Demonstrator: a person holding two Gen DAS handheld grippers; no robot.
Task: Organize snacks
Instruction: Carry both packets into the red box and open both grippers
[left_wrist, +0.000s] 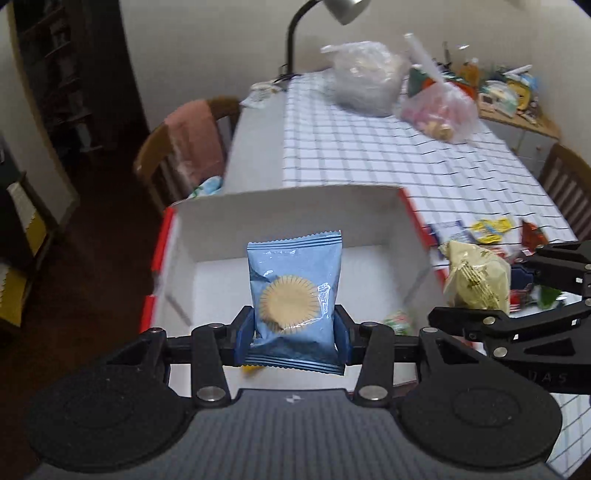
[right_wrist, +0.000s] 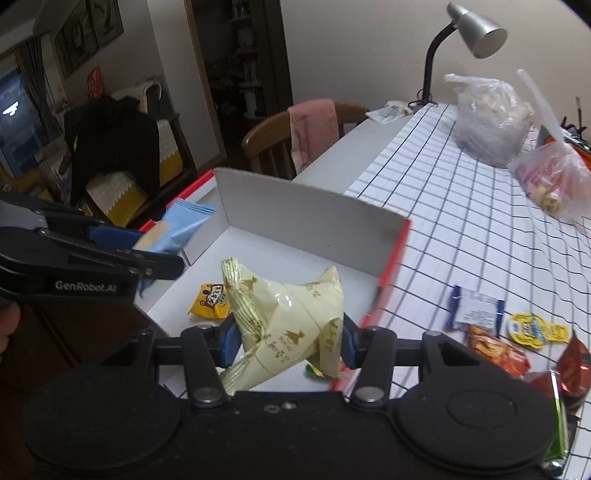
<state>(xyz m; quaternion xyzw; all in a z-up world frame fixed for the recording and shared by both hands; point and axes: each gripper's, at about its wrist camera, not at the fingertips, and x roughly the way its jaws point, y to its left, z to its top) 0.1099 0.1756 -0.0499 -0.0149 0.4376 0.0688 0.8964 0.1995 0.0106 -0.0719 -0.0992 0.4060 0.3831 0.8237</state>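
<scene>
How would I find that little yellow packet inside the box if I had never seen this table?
Start at the white cardboard box with red outer edges, at the near end of the checked tablecloth. On its white floor, just past the right gripper, lies the small yellow packet. It is the only bright yellow thing lying in the box, much smaller than the cream bag that gripper holds.
</scene>
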